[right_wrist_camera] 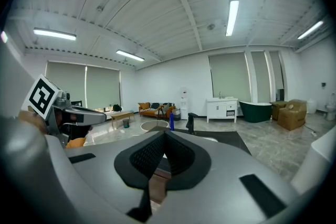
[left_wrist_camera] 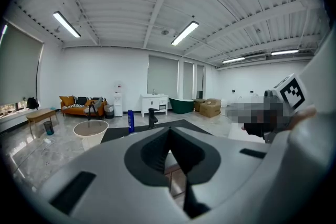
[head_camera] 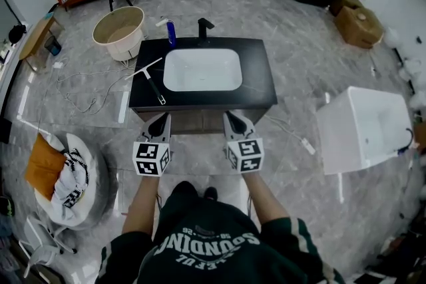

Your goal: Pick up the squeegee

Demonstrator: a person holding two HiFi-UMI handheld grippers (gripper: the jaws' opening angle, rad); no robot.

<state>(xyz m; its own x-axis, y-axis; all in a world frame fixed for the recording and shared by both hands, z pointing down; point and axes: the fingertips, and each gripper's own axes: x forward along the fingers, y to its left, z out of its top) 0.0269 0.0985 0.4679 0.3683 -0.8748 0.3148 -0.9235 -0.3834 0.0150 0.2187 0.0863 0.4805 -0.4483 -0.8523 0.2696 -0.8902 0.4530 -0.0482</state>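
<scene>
Squeegee (head_camera: 148, 74) lying on black tabletop (head_camera: 256, 70) left of basin (head_camera: 202, 70), its dark handle hard to make out, left claw (head_camera: 160, 122) and right claw (head_camera: 234, 120) both closed, empty, at the front edge.

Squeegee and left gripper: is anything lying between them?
Nothing. The head view shows only a bare strip of black counter between the squeegee and the left gripper.

The left tongs (head_camera: 160, 119) and right tongs (head_camera: 234, 119) are held level side by side, pointed away and slightly downward. Both are closed on nothing, with both forearms (head_camera: 142, 199) extended.
</scene>
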